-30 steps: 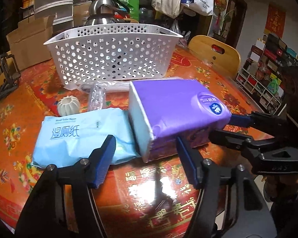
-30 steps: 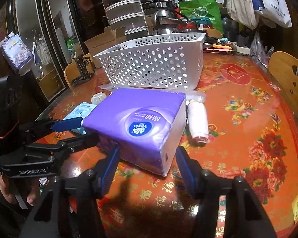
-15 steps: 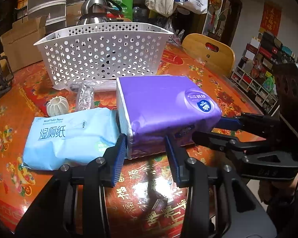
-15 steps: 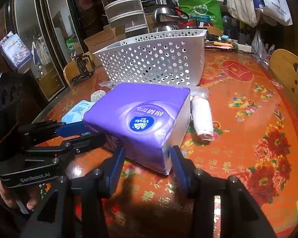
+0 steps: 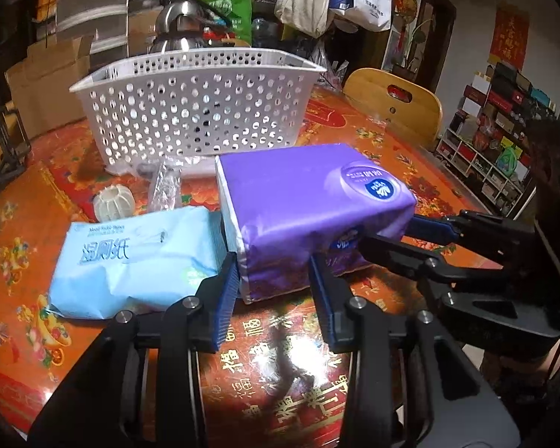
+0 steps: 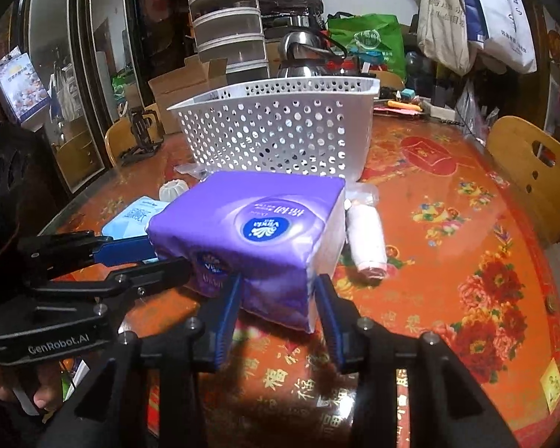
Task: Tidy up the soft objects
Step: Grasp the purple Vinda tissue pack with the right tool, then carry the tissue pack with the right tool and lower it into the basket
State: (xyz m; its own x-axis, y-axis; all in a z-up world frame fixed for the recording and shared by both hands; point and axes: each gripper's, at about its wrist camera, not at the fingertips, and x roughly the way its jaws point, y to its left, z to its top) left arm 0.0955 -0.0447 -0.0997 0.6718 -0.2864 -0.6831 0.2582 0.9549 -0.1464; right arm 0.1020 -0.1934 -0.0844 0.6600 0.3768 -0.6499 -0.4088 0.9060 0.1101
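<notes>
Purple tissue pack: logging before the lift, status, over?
Left gripper and right gripper both clamped on purple tissue pack. White basket behind, open. Blue wipes pack alongside.

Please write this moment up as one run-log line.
left gripper: shut on purple tissue pack | right gripper: shut on purple tissue pack | white basket: behind pack

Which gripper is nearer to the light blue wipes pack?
Left. The left gripper grips the purple tissue pack right beside the wipes pack; the right gripper grips the far corner.
</notes>
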